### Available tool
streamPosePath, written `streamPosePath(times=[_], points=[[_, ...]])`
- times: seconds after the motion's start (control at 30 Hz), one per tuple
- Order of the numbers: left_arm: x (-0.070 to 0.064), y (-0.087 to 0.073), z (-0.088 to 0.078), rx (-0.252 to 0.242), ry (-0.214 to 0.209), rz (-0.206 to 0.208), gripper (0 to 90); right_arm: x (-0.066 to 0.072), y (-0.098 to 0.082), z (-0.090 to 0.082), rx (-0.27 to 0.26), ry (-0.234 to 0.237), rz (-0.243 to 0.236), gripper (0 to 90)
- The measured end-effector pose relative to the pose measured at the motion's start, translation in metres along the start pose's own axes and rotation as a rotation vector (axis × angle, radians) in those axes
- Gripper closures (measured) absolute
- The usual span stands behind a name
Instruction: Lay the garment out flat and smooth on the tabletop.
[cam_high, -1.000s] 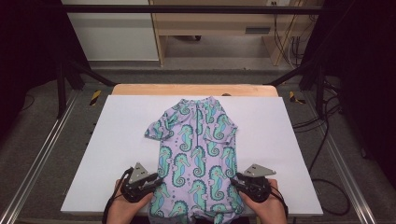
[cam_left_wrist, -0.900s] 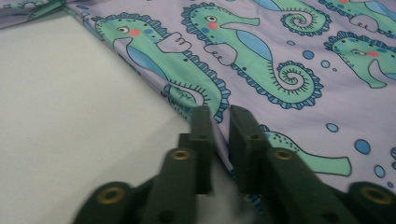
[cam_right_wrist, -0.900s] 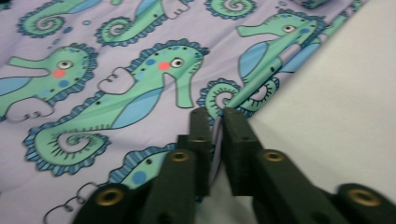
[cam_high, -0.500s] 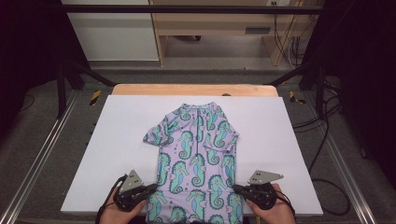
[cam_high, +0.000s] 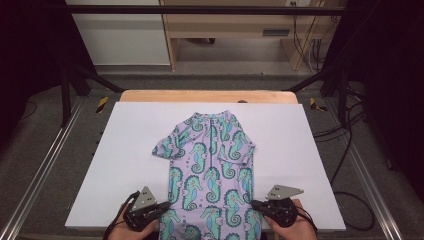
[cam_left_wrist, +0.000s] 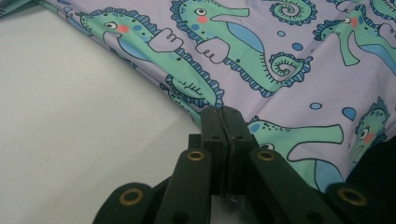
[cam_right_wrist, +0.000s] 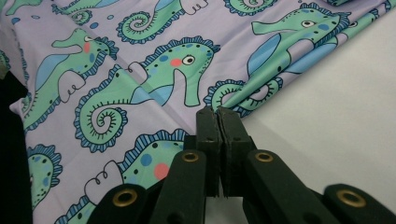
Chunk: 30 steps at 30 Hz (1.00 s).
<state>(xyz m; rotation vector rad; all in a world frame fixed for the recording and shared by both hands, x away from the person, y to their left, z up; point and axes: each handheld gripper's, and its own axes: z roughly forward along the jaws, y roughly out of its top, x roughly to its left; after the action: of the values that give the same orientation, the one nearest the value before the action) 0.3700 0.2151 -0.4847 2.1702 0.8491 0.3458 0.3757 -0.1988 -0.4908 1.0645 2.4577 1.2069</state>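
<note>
The seahorse-print shirt (cam_high: 210, 167) lies flat, collar away from the person, on the white bench (cam_high: 100, 170), its hem hanging over the near edge; the left tool (cam_high: 161, 206) is clamped on the shirt's left side edge near the hem, jaws pressed together with only a thin fold of cloth between them, and the right tool (cam_high: 254, 204) pinches the right side edge the same way; in the left gripper view the left tool (cam_left_wrist: 226, 112) bites just at the fabric border, and in the right gripper view the right tool (cam_right_wrist: 215, 113) does likewise. The risk, as I judge it, is that so shallow a bite slips off the smooth stretch cloth once it is pulled or lifted; an uneven pull from the two hands could also skew the shirt or rumple the sleeves; a drag toward the person could slide the whole garment off the bench. Against the earlier frames, both tools have just been closing onto the cloth; the shirt sits a little nearer the person, and the hands are lower at the bench edge.
</note>
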Motion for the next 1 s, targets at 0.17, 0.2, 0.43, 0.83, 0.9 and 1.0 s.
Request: streamPosePath(times=[0.17, 0.2, 0.43, 0.83, 0.9, 1.0], points=[[0.004, 0.000, -0.002, -0.071, 0.056, -0.012, 76.9, -0.002, 0.002, -0.002, -0.038, -0.006, 0.014, 74.2], [0.006, -0.001, -0.003, -0.092, 0.071, -0.020, 71.6, -0.003, 0.003, -0.003, -0.052, -0.011, 0.020, 68.1], [0.023, -0.001, -0.008, -0.212, 0.212, -0.118, 45.7, -0.012, 0.026, 0.005, -0.121, -0.076, 0.054, 47.6], [0.049, -0.001, -0.005, -0.263, 0.268, -0.229, 23.1, -0.021, 0.085, 0.043, -0.124, -0.142, -0.001, 21.4], [0.050, -0.002, -0.008, -0.273, 0.287, -0.226, 19.4, -0.022, 0.095, 0.049, -0.120, -0.139, -0.003, 19.0], [0.051, -0.004, -0.012, -0.275, 0.304, -0.236, 13.6, -0.025, 0.105, 0.056, -0.155, -0.149, 0.019, 19.1]])
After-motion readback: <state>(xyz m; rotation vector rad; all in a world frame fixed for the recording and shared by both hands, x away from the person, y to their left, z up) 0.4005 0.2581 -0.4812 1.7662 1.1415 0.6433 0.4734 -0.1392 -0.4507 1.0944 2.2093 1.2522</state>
